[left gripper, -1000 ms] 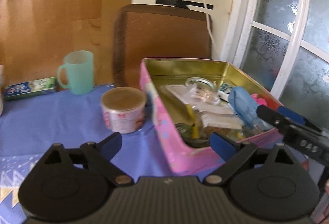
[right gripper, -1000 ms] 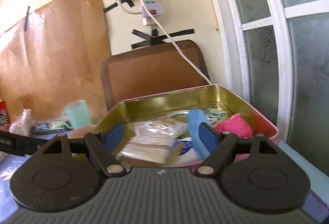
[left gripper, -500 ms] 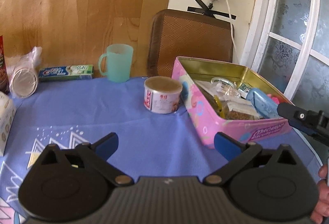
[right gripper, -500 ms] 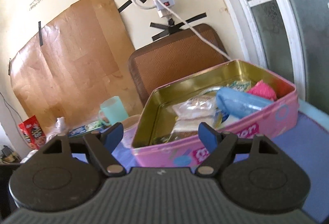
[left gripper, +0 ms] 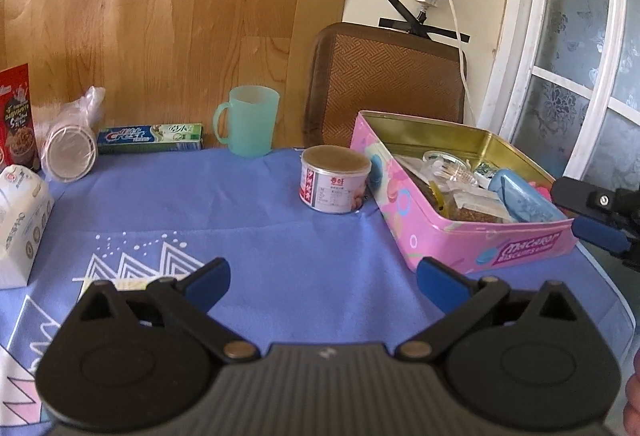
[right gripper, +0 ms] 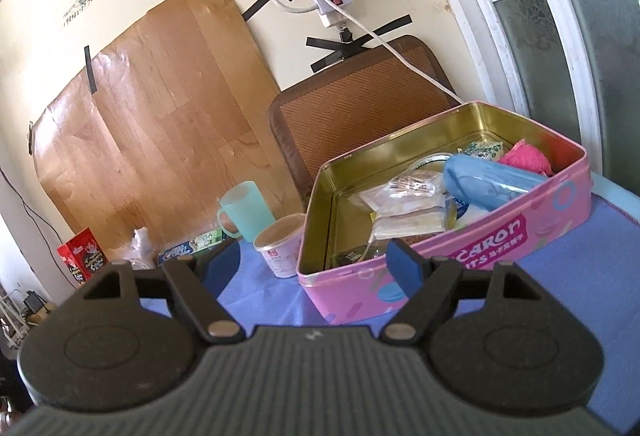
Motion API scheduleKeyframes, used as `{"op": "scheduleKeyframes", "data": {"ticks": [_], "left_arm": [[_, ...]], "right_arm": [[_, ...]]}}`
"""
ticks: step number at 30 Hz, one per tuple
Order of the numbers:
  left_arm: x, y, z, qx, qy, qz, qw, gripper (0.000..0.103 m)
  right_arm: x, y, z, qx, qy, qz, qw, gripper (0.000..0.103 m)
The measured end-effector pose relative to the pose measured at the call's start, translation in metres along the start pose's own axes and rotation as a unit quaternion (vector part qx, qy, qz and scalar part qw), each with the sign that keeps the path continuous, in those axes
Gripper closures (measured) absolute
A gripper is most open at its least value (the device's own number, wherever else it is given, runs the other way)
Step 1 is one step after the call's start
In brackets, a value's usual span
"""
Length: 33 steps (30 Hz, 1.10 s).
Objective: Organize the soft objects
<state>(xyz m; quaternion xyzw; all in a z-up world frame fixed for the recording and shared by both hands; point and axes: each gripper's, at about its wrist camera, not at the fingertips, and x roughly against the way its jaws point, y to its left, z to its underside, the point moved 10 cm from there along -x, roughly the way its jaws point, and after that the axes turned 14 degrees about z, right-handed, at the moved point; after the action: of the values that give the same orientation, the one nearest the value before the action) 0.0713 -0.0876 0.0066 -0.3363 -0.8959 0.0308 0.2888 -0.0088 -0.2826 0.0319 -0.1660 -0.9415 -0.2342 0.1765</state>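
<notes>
A pink biscuit tin (left gripper: 420,220) stands open on the blue cloth at the right; it also shows in the right wrist view (right gripper: 500,236). Inside lie a blue soft pouch (right gripper: 488,179), a pink fluffy thing (right gripper: 524,157), clear packets (right gripper: 408,195) and a brown packet (left gripper: 472,209). My left gripper (left gripper: 322,278) is open and empty over the cloth, well in front of the tin. My right gripper (right gripper: 314,266) is open and empty, near the tin's front corner. One of its fingers (left gripper: 596,230) shows at the right edge of the left wrist view.
A small tin can (left gripper: 335,181) stands left of the pink tin. A green mug (left gripper: 248,131), a toothpaste box (left gripper: 150,137), bagged cups (left gripper: 72,151), a red box (left gripper: 16,115) and a white carton (left gripper: 20,211) line the back and left. A chair (left gripper: 384,83) stands behind.
Both grippers have pulled back from the tin, so more of the table shows. The right gripper has drawn out of the tin and tilted. Both stay open.
</notes>
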Motion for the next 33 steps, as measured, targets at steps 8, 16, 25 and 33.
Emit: {"op": "scheduleKeyframes", "data": {"ticks": [8,16,25,33], "left_arm": [[0.007,-0.001,0.001,0.003,-0.003,-0.003,1.0,0.0],[0.018,-0.01,0.008,-0.001,-0.013,-0.022,0.9997,0.0],[0.044,-0.04,0.017,-0.047,-0.022,-0.036,0.998,0.0],[0.064,-0.059,0.032,-0.062,-0.024,-0.052,0.9965,0.0]], "right_arm": [[0.007,0.001,0.007,-0.002,0.009,-0.004,1.0,0.021],[0.022,0.002,0.009,-0.008,0.007,-0.022,1.0,0.021],[0.051,-0.003,0.01,-0.021,-0.012,-0.04,0.999,0.021],[0.08,-0.01,0.018,-0.02,-0.027,-0.049,0.998,0.02]]}}
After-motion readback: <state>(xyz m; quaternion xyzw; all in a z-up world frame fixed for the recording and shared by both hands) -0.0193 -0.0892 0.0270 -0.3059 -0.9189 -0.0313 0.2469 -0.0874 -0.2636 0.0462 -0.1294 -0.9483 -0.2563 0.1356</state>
